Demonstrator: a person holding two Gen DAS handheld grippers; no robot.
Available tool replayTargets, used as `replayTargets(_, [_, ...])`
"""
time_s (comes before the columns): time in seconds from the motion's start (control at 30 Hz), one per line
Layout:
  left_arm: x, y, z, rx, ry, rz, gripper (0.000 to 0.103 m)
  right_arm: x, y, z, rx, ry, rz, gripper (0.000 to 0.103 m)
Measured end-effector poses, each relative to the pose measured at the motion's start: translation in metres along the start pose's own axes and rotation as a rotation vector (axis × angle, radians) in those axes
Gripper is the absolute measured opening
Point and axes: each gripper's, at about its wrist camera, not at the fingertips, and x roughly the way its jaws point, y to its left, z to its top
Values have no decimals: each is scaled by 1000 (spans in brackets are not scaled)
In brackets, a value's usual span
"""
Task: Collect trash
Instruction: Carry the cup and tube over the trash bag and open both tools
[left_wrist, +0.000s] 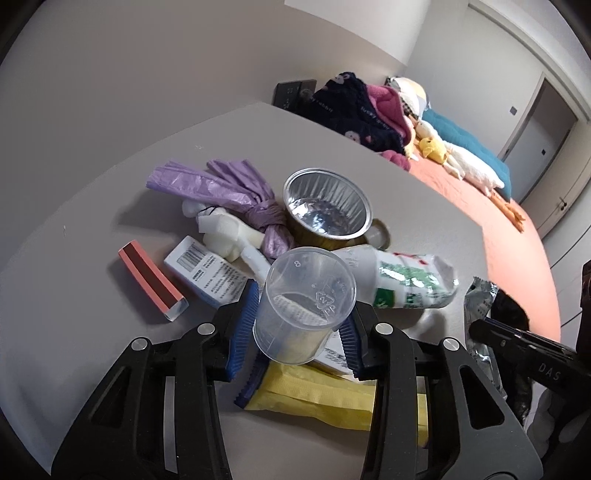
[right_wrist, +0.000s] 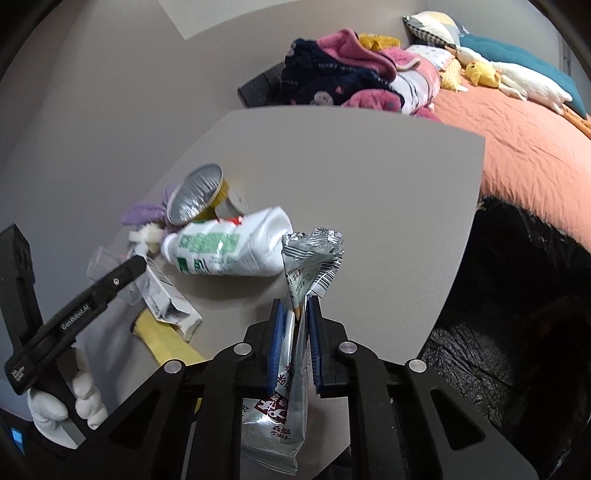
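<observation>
Nearest, the right gripper (right_wrist: 295, 314) pinches a silver foil snack wrapper (right_wrist: 310, 254), lifted off the grey table (right_wrist: 369, 177). The left gripper (left_wrist: 301, 317) is clenched on a clear plastic measuring cup (left_wrist: 303, 306), held above a yellow packet (left_wrist: 314, 398). Further out lie a crushed white bottle (right_wrist: 229, 247), small cartons, a foil cup (left_wrist: 327, 206) and a knotted purple bag (left_wrist: 236, 188). A black bin bag (right_wrist: 517, 295) gapes beside the table. Both pickups look made; the next move probably calls for carrying each piece over the bag and releasing.
</observation>
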Motion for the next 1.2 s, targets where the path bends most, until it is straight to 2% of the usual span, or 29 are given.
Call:
replayTargets(0.23, [-15,-23,6,31,-30,-18,41,-27,-2,8,-2,-52,37,13])
replayTargets(0.67, [-30,-72,13,97,-69,-79,41,-71,-15,13,-6,-146,50,13])
replayTargets(1.2, [-32,-131,20,185,-101,-162,41,-120,-50,8,17,-227,6,13])
